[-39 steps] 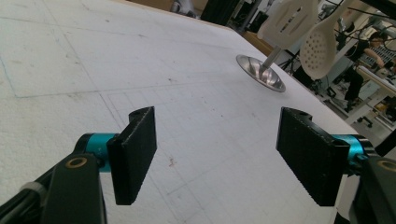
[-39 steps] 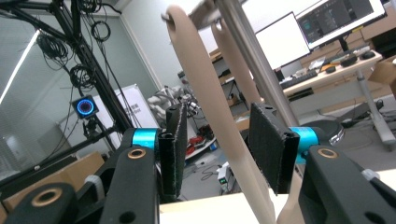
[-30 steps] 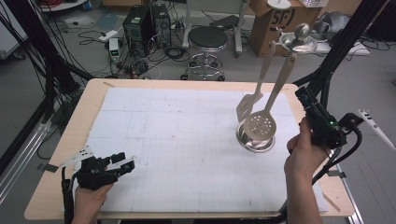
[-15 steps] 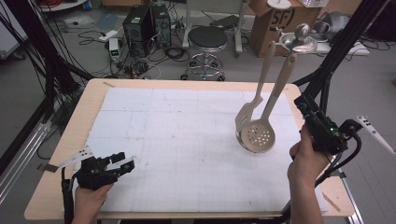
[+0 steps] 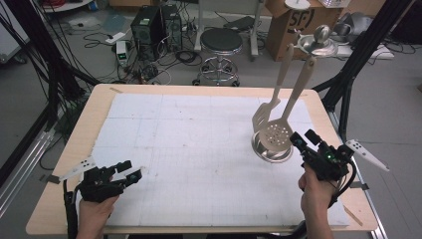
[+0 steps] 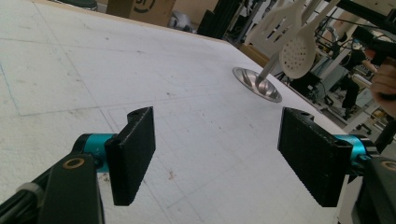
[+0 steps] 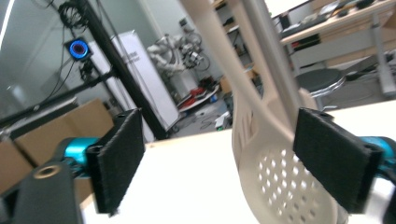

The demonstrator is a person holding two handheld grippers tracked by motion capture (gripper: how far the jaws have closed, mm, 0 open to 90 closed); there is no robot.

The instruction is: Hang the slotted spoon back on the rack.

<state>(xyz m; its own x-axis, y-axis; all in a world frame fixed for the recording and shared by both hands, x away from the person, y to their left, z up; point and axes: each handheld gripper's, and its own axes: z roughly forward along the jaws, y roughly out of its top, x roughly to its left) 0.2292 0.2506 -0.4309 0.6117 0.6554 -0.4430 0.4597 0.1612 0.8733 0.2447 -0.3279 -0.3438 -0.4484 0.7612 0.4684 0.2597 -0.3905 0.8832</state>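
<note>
Standing upright in the bowl (image 5: 271,149) near the right edge of the table (image 5: 79,144), skimmer (image 5: 276,137) and slotted turner (image 5: 263,117) leaning together, handles rising past the far edge; right gripper (image 5: 302,140) hovering just beside the bowl's near right rim, jaws spread wide, gripping nothing; left gripper (image 5: 130,172) lying released at the near left corner, jaws apart over bare mat; wide open mat (image 5: 189,144) between the two; bowl mostly hidden behind the skimmer (image 7: 289,186) in the right gripper view, handles cut off there.
</note>
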